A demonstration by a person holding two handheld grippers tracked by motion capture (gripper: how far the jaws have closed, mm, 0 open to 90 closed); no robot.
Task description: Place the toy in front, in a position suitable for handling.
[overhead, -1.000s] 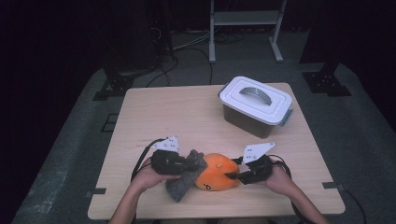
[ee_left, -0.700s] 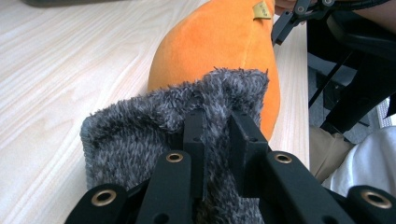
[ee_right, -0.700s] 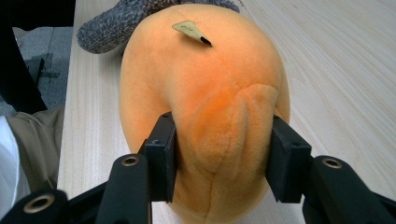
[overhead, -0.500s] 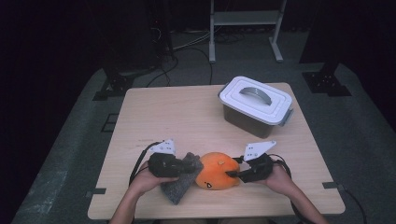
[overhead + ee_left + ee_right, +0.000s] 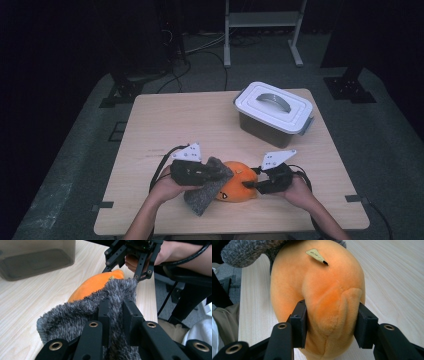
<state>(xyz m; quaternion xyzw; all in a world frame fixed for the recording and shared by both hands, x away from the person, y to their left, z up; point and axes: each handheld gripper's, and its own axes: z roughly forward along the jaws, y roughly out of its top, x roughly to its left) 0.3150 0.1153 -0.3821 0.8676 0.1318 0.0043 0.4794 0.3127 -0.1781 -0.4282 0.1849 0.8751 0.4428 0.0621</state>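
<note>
An orange plush toy [image 5: 239, 186] lies near the table's front edge, with a small tag [image 5: 316, 255] on its back. My right gripper [image 5: 248, 186] is shut on the toy's right end; in the right gripper view both pads press into the orange plush [image 5: 329, 305]. A grey fuzzy cloth [image 5: 206, 192] drapes over the toy's left side. My left gripper [image 5: 223, 173] is shut on a fold of this cloth [image 5: 115, 315], lifting it above the toy [image 5: 95, 283]. The right gripper [image 5: 136, 257] appears at the top of the left gripper view.
A grey lidded plastic box [image 5: 274, 113] with a handle stands at the table's back right. The wooden table [image 5: 190, 120] lies bare behind the toy. Cables trail from both grippers toward the front edge. Dark floor and a metal stand [image 5: 262, 30] lie beyond.
My left gripper has shifted a little right and up with the grey cloth, pulling it higher over the toy. The right gripper and the toy have stayed put.
</note>
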